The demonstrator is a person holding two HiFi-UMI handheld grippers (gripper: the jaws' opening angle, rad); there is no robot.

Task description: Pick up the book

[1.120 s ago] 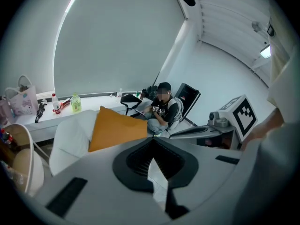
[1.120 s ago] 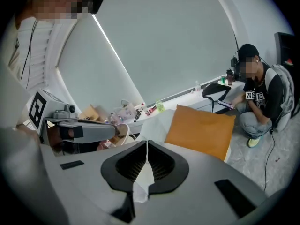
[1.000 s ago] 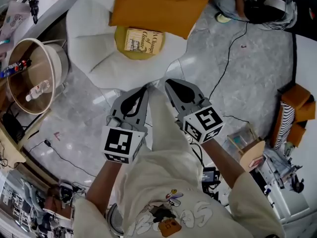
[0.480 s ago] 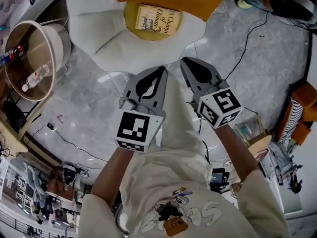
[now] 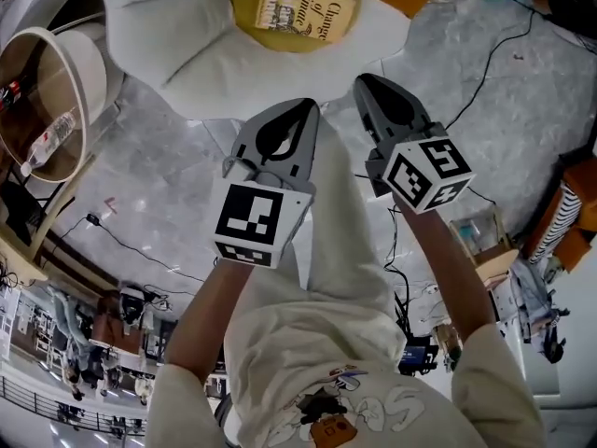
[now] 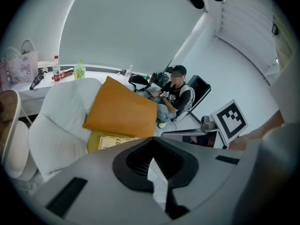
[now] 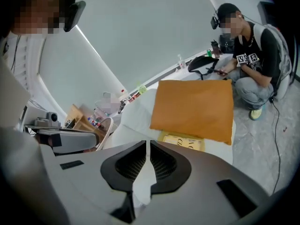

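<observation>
Cream cartoon-print T-shirt (image 5: 322,381), cream trousers (image 5: 340,213); grey left hand-held gripper (image 5: 304,110), right hand-held gripper (image 5: 366,82), black-and-white marker cubes (image 5: 250,224)

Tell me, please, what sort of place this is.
Probably a lounge corner of an office or lab: a white sofa with an orange cushion, a counter cluttered with bottles behind it, and a polished grey floor.

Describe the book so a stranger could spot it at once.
Find the white cushioned chair. On its seat, just in front of the big orange cushion, lies a round yellow pad with the book flat on top. It is the only printed thing there: cream cover, dark lettering.
</observation>
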